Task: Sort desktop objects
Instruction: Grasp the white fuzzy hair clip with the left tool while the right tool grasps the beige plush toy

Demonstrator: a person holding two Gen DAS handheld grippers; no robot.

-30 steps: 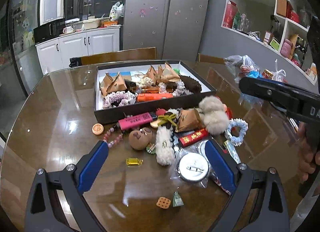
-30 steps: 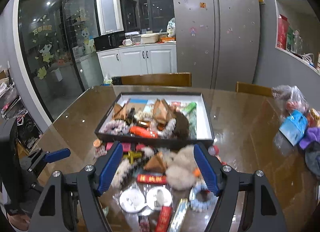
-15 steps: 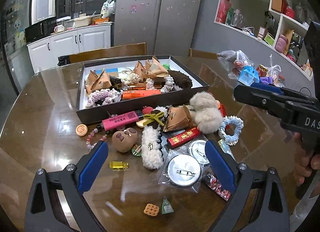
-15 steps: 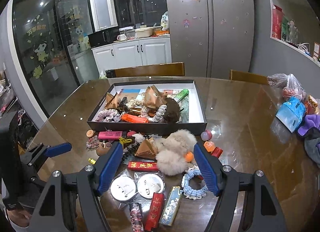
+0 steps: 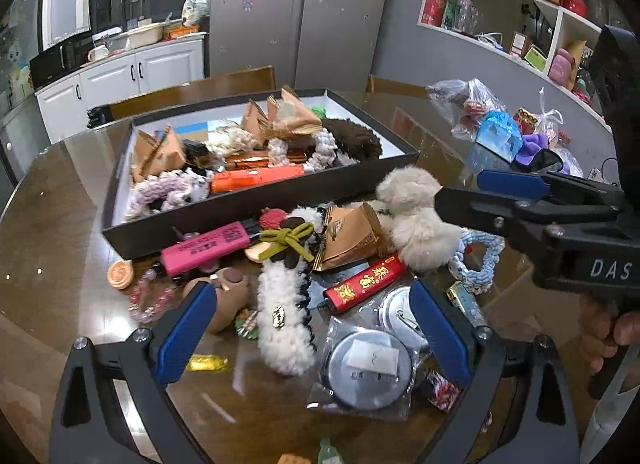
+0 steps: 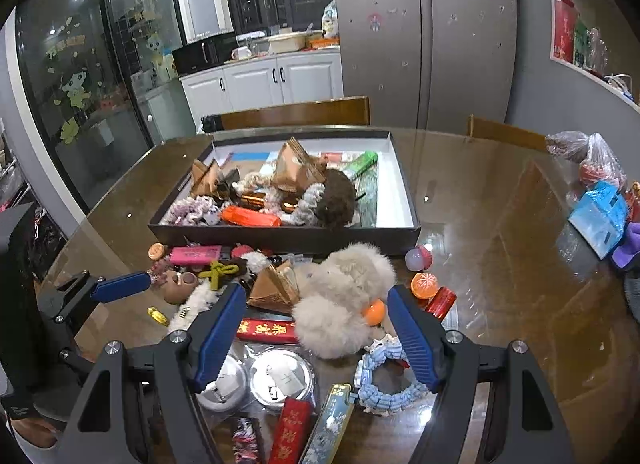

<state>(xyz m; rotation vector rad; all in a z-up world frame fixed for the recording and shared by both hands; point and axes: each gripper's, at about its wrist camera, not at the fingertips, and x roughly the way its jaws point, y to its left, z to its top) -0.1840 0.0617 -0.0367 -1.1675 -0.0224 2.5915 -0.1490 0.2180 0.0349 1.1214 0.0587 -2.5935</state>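
Clutter lies in a heap on the glass table (image 6: pixel 500 264), just in front of the black tray (image 6: pixel 400 183) where sorted things already sit. My left gripper (image 5: pixel 312 328) has its blue fingers spread wide and holds nothing; between them, dead ahead, lies the fluffy white hair clip (image 5: pixel 282 320), its long axis running almost straight away from me, in line with the fingers, so they can close across its narrow width without turning. My right gripper (image 6: pixel 316 328) is likewise wide apart and empty, with the beige pompom (image 6: pixel 344 296) ahead of its tips. I judge the left is the better placed for the clip: it is centred over it, while in the right view the clip lies off to the left, outside that finger.
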